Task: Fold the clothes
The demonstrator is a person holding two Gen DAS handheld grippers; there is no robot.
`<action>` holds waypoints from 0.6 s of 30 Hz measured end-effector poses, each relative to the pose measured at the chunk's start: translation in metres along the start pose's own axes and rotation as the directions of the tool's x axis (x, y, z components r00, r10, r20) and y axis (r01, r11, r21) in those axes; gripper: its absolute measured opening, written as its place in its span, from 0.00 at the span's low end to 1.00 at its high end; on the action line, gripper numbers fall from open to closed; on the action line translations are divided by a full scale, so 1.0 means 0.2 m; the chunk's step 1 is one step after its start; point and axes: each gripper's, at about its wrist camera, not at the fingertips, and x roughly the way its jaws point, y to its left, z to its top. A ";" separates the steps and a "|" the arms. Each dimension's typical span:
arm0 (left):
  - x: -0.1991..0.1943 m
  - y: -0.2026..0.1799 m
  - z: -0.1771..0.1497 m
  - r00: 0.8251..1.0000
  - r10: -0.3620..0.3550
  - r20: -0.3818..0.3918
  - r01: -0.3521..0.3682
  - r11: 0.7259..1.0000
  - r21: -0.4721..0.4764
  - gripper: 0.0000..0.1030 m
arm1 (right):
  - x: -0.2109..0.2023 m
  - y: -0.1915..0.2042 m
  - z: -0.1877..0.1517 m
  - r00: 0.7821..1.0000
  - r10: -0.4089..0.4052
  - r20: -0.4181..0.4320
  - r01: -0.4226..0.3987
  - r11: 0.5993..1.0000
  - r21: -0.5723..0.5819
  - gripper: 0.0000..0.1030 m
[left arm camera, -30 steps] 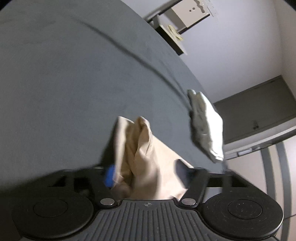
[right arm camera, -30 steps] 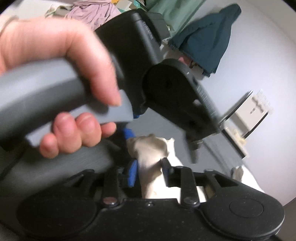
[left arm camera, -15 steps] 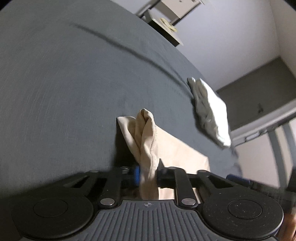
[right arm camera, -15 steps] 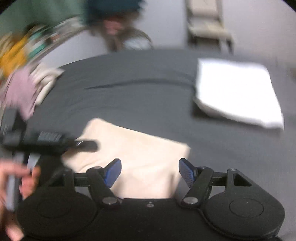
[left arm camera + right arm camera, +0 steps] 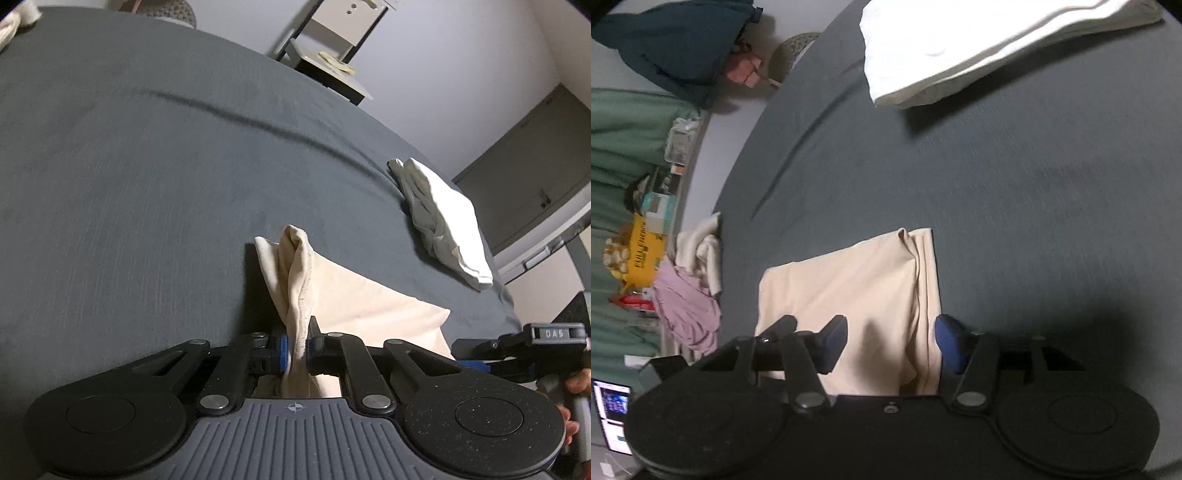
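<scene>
A beige garment lies folded on the dark grey bed sheet. One corner of it is pulled up into a ridge. My left gripper is closing on that ridge, and its blue pads press the cloth. In the right wrist view the same beige garment lies flat under my right gripper. Its jaws are closing but stand apart, astride the cloth's near edge without pressing it. The right gripper also shows at the far right of the left wrist view, held by a hand.
A folded white garment rests further along the bed, seen too as the white garment. Loose pink clothes and cream clothes are heaped at the bed's edge by a yellow box. A small stand is beyond the bed.
My left jaws have shut onto the raised beige fold. My right gripper let go of that bunch, swung away across the bed, rolled over and now hovers at the garment's other side.
</scene>
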 end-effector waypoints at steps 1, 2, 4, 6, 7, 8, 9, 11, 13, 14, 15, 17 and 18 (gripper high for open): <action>0.00 0.00 0.00 1.000 -0.005 0.001 0.005 1.000 -0.001 0.09 | -0.02 0.00 -0.01 1.000 -0.004 0.010 0.004 1.000 -0.002 0.48; 0.00 0.01 -0.01 1.000 -0.008 0.001 0.008 1.000 -0.002 0.09 | -0.04 0.00 -0.01 1.000 -0.008 0.021 0.008 1.000 -0.002 0.48; 0.00 0.01 -0.01 1.000 -0.013 0.000 0.013 1.000 -0.007 0.09 | -0.08 0.00 -0.02 0.999 -0.022 0.041 0.022 1.000 0.001 0.49; 0.00 0.01 -0.01 1.000 -0.019 -0.002 0.019 1.000 -0.007 0.09 | -0.09 0.00 -0.02 0.998 -0.048 0.049 0.048 0.999 0.008 0.51; 0.00 0.01 -0.01 1.000 -0.022 -0.004 0.022 1.000 -0.006 0.09 | -0.07 0.00 -0.01 0.998 -0.047 0.036 0.047 0.999 0.006 0.52; 0.00 0.01 -0.01 1.000 -0.025 -0.005 0.025 1.000 -0.004 0.09 | -0.04 0.00 -0.01 0.999 -0.043 0.019 0.042 0.999 0.003 0.52; 0.01 0.01 -0.01 1.000 -0.028 -0.007 0.028 1.000 -0.003 0.09 | -0.03 0.00 0.00 0.999 -0.032 0.006 0.032 0.999 -0.001 0.55; 0.01 0.01 -0.01 0.999 -0.030 -0.010 0.030 1.000 -0.001 0.09 | 0.00 0.00 0.02 1.000 -0.007 -0.018 0.007 1.000 -0.012 0.58; 0.01 0.02 -0.02 0.999 -0.034 -0.010 0.034 0.999 -0.004 0.09 | 0.00 -0.04 0.05 0.999 0.036 -0.030 -0.035 0.999 0.023 0.58; 0.02 0.02 -0.01 0.999 -0.038 -0.009 0.038 0.999 -0.006 0.09 | 0.00 -0.06 0.07 0.998 0.059 -0.034 -0.058 0.997 0.050 0.57; 0.01 0.02 -0.01 0.999 -0.041 -0.009 0.041 0.999 -0.011 0.09 | 0.00 -0.09 0.08 0.996 0.078 -0.037 -0.075 0.994 0.074 0.56; 0.01 0.03 -0.01 0.999 -0.045 -0.010 0.045 0.999 -0.011 0.09 | 0.00 -0.13 0.10 0.993 0.112 -0.043 -0.106 0.987 0.118 0.53; 0.01 0.03 -0.01 0.999 -0.044 -0.010 0.044 0.999 -0.008 0.09 | 0.01 -0.13 0.11 0.992 0.118 -0.045 -0.112 0.987 0.116 0.51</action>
